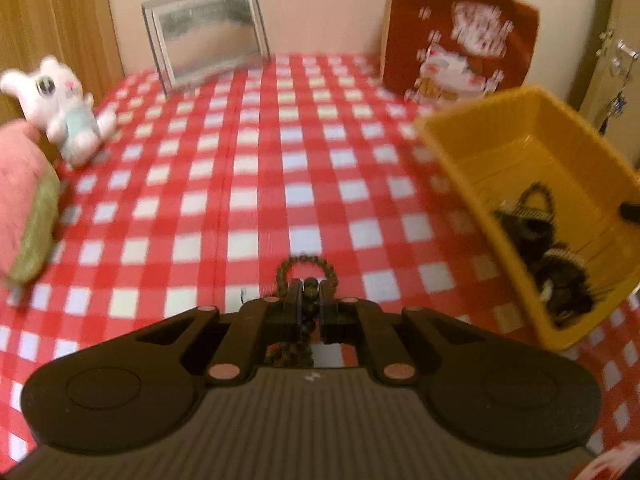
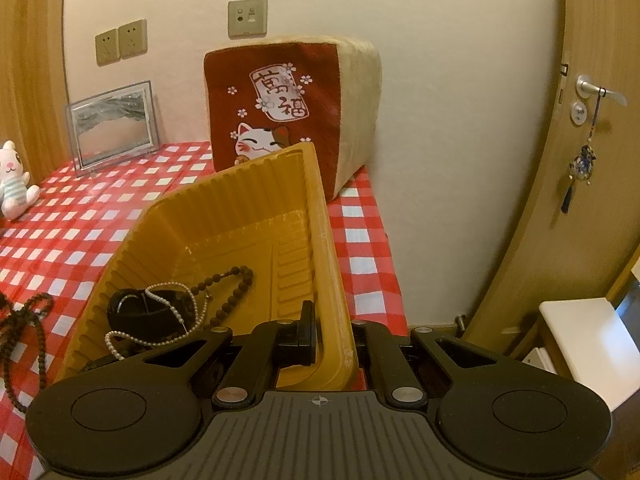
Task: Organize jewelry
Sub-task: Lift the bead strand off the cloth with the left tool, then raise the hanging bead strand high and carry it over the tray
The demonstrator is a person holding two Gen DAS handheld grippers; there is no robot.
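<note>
My left gripper (image 1: 309,286) is shut on a dark wooden bead bracelet (image 1: 306,266), whose loop sticks out past the fingertips above the checked cloth. The yellow plastic tray (image 1: 532,152) stands tilted to its right, with dark jewelry (image 1: 556,272) piled in its low end. My right gripper (image 2: 332,320) is shut on the tray's right wall (image 2: 326,264) and holds the tray (image 2: 240,208) tipped up. Inside lie a black bangle (image 2: 140,312), a pearl strand (image 2: 176,300) and a brown bead strand (image 2: 232,288). Another dark bead strand (image 2: 24,320) hangs at the left edge.
A red-and-white checked cloth (image 1: 240,184) covers the table. A white plush bunny (image 1: 64,100) and a pink-green cushion (image 1: 24,208) sit at the left, a framed picture (image 1: 208,32) at the back, a red cat pillow (image 2: 288,112) behind the tray. A door (image 2: 592,120) is at right.
</note>
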